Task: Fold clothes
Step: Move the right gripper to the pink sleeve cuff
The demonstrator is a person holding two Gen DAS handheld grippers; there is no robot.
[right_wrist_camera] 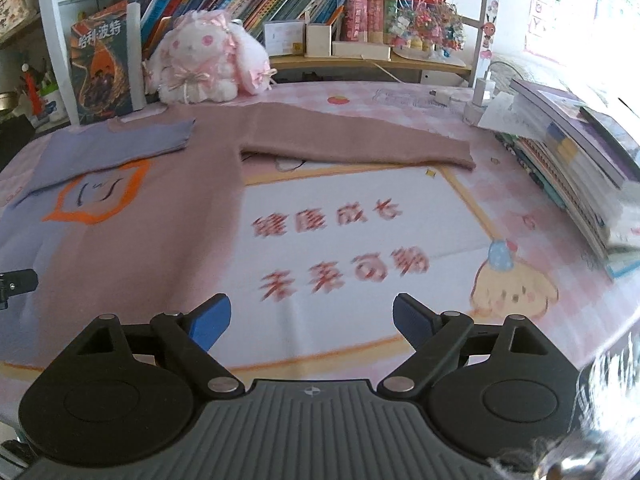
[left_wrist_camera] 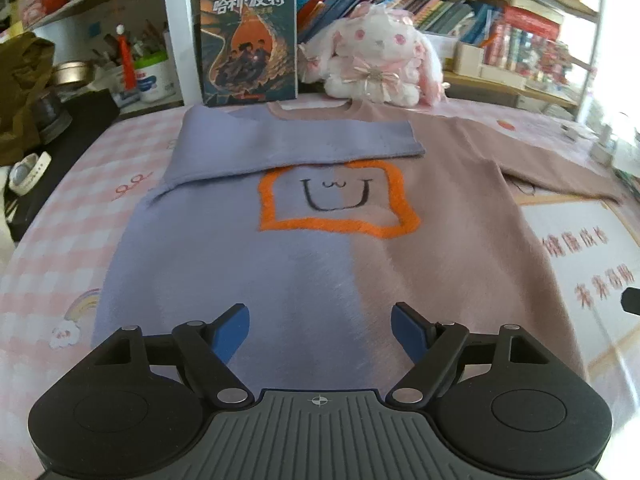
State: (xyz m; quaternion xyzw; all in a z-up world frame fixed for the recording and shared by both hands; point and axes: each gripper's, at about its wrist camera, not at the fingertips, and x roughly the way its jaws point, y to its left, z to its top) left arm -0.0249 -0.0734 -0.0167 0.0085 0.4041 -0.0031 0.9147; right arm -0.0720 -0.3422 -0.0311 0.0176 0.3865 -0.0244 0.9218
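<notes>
- One worktop (right_wrist_camera: 360, 240), under a pink checked cover with a white panel of red characters, carries everything — it fills the field ahead of both tongs.
- One sweater (left_wrist_camera: 320, 248), half lavender and half dusty pink, lies flat on the worktop with an orange outlined face on its chest. In the left wrist view it spreads straight ahead of and beneath the left tongs (left_wrist_camera: 320, 330), its lower body between the blue fingertips but not touched by them.
- Two sleeves: the lavender sleeve (left_wrist_camera: 296, 140) is folded across the chest, well ahead of the left tongs; the pink sleeve (right_wrist_camera: 360, 142) lies stretched out straight, far ahead of the right tongs (right_wrist_camera: 312, 322).
- From the right tongs the sweater lies ahead and to the left, its pink edge just left of the left fingertip; only the printed cover lies between these fingertips.
- Two tongs, each with two blue fingertips: both stand wide apart and grip nothing.
- One stack of books (right_wrist_camera: 580, 168) sits ahead and to the right of the right tongs.
- One boxed book (left_wrist_camera: 248, 40) stands upright beyond the sweater's collar, far ahead of the left tongs.
- One plush rabbit (left_wrist_camera: 376, 56), white and pink, sits just right of that box.
</notes>
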